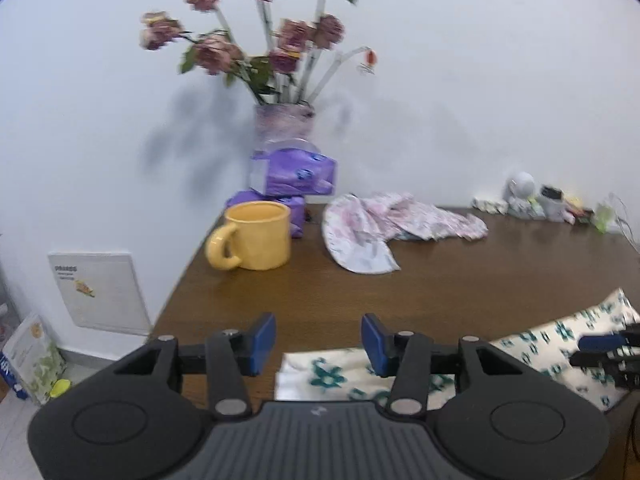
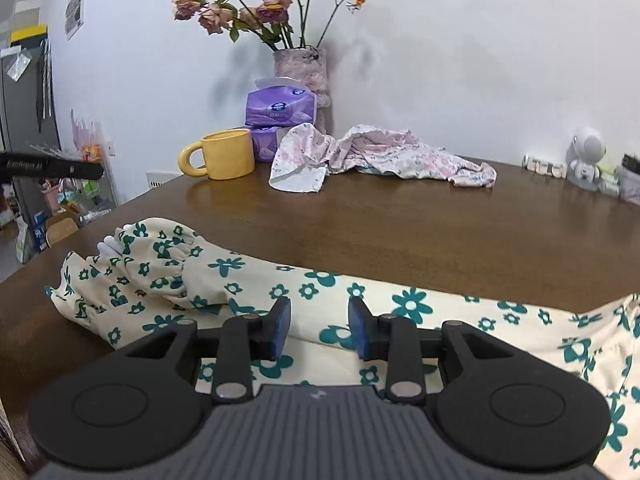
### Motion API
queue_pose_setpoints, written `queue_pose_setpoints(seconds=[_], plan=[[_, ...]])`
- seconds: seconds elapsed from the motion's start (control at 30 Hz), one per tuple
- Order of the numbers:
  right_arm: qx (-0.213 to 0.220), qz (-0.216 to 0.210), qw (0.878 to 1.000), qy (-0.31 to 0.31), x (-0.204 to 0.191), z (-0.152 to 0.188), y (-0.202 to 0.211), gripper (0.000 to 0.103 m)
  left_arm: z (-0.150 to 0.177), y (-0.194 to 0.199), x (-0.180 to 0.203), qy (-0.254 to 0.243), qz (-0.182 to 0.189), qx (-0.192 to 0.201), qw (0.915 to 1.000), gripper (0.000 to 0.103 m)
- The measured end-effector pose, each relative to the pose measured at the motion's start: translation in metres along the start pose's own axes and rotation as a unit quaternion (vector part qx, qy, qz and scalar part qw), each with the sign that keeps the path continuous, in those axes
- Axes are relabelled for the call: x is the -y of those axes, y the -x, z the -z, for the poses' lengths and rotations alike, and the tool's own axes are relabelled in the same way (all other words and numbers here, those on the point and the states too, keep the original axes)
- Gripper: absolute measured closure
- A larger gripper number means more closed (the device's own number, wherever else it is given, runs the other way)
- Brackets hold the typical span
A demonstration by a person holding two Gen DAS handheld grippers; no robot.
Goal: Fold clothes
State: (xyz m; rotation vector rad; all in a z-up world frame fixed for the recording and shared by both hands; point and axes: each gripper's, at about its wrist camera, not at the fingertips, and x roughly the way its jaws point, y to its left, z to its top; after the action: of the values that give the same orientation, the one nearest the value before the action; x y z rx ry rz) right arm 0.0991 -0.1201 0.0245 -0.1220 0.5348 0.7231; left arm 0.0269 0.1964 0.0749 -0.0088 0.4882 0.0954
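Vase (image 2: 304, 76) at far wall holds dried roses (image 2: 256, 4); yellow mug (image 2: 226, 154) inside unseen. Floral garment (image 2: 280, 292) on near table (image 2: 400, 232). Left gripper (image 1: 318, 344), right gripper (image 2: 319, 328): jaws apart, empty. Gathered sleeve (image 2: 140, 268) visible from right wrist only.

Cream garment with teal flower print (image 2: 360, 292): spread flat along the near edge of the worktop (image 2: 400, 220), gathered cuff end bunched at its left. Pink floral garment (image 2: 384, 152): crumpled heap, far side, just right of the yellow mug (image 2: 228, 154).
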Motion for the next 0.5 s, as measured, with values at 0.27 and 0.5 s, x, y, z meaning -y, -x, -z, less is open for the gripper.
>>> queue_pose_setpoints(seconds=[0.27,0.5], plan=[[0.008,-0.001,1.0,-0.008,0.012,0.006,0.009,0.068,0.006,-0.014,0.053,-0.037,0.071,-0.021,0.9966,0.06],[0.002,-0.048,0.999,0.024,0.005,0.007,0.013,0.068,0.013,-0.019,0.031,-0.017,-0.014,-0.062,0.9978,0.06]])
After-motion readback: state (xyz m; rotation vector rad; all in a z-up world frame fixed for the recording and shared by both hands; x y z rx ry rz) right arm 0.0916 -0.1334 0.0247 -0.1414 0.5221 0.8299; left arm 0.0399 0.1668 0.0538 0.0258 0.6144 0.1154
